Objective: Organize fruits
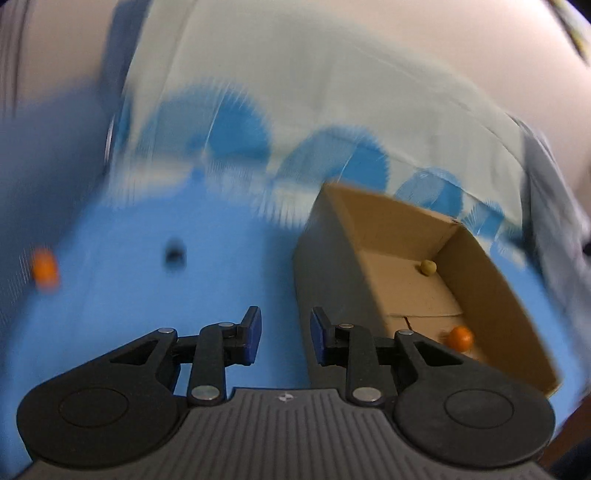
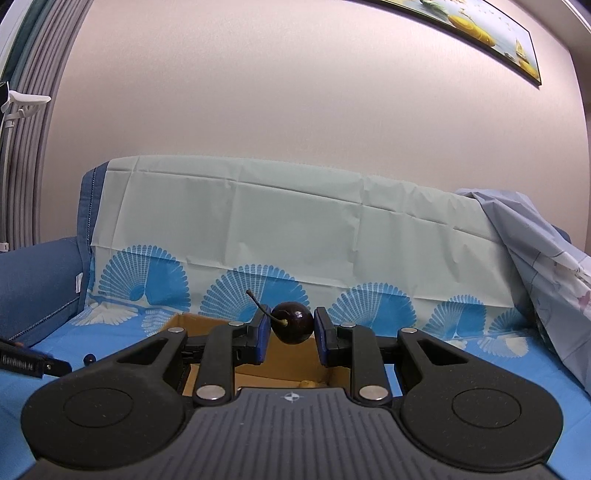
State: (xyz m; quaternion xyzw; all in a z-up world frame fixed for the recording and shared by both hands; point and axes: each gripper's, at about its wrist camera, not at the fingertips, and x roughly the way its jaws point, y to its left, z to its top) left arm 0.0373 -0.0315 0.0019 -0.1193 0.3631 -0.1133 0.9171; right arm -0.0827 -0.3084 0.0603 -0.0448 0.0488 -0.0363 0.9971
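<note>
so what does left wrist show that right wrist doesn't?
Left wrist only: the box interior with an orange fruit and a yellow-green fruit, another orange fruit loose on the blue cloth, the empty left gripper.
Right wrist only: the right gripper clamping a dark cherry, a wall picture.
Both: the cardboard box, fan-patterned sheet.

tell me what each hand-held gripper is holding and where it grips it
The right hand-held gripper pinches a dark cherry across its round sides, stem free. The left hand-held gripper holds nothing.
</note>
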